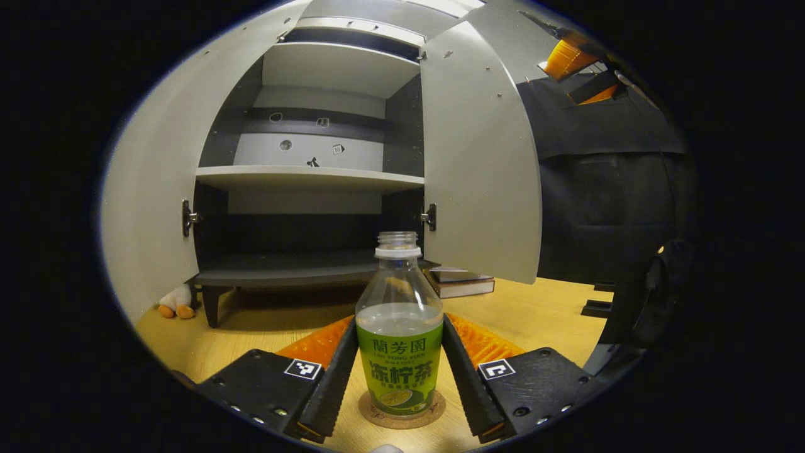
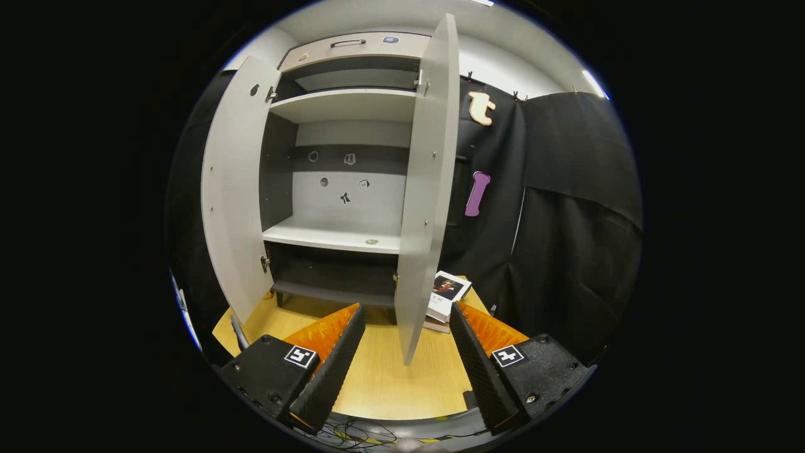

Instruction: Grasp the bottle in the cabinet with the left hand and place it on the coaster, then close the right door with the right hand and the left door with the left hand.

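A clear bottle point(image 1: 399, 352) with a green label and no cap stands upright on a round cork coaster point(image 1: 402, 418) on the wooden table. My left gripper point(image 1: 399, 324) is open, its two fingers close along either side of the bottle. Behind it the grey cabinet point(image 1: 308, 179) has both doors swung out: the left door point(image 1: 151, 207) and the right door point(image 1: 481, 157). My right gripper point(image 2: 407, 311) is open and holds nothing, a short way in front of the right door point(image 2: 424, 189), which I see nearly edge-on. The left door point(image 2: 236, 189) also stands wide.
A stack of books point(image 1: 459, 282) lies on the table by the cabinet's right foot, also seen as books point(image 2: 448, 292) behind the right door. A small plush toy point(image 1: 176, 302) sits at the cabinet's left foot. The table's front edge point(image 2: 402, 425) has cables below it.
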A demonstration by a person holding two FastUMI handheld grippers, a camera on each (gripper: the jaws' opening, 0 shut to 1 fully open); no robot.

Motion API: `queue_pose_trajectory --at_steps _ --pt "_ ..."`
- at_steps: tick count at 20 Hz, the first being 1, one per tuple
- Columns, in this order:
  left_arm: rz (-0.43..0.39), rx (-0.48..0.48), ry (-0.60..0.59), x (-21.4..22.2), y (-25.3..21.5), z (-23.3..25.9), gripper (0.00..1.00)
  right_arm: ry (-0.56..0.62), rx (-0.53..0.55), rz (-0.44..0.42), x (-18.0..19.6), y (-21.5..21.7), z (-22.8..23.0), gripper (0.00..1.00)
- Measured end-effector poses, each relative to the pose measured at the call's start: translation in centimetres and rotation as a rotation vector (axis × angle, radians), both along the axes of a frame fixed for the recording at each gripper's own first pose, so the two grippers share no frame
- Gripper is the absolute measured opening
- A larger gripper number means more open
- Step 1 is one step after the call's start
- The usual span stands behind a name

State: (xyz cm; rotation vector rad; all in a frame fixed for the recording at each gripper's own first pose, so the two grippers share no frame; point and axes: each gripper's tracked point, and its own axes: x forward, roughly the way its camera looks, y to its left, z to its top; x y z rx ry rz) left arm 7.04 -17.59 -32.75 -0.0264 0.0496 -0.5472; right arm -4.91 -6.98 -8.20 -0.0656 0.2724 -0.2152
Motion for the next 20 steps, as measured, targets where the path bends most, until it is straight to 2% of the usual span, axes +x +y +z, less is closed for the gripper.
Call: queue_pose_trajectory --at_steps 3,4,5,8,13,16,20 --pt "-0.001 0.022 0.015 -0.1 0.1 -0.6 0.77 0.011 -0.002 -0.003 -0.5 0.2 -0.2 0.84" --pt "0.005 0.031 0.005 -0.4 0.4 -0.3 0.86 0.008 -0.003 -0.006 -0.6 0.2 -0.1 0.84" --pt "0.010 0.035 -0.001 -0.5 0.6 0.3 0.90 0.005 -0.002 -0.010 -0.7 0.2 0.0 0.84" --pt "0.048 0.029 -0.006 -0.8 1.7 2.9 0.98 -0.019 0.004 -0.014 -0.9 0.5 0.7 0.84" --pt "0.127 -0.011 -0.028 -1.9 4.2 11.0 0.97 -0.088 0.021 -0.003 -0.5 1.3 2.5 0.84" --pt "0.126 -0.047 -0.058 -3.0 5.3 17.3 0.97 -0.144 0.025 0.010 -0.1 1.9 4.3 0.84" --pt "0.179 -0.059 -0.099 -3.8 9.0 24.9 0.97 -0.207 0.006 0.021 0.3 1.7 6.9 0.84"
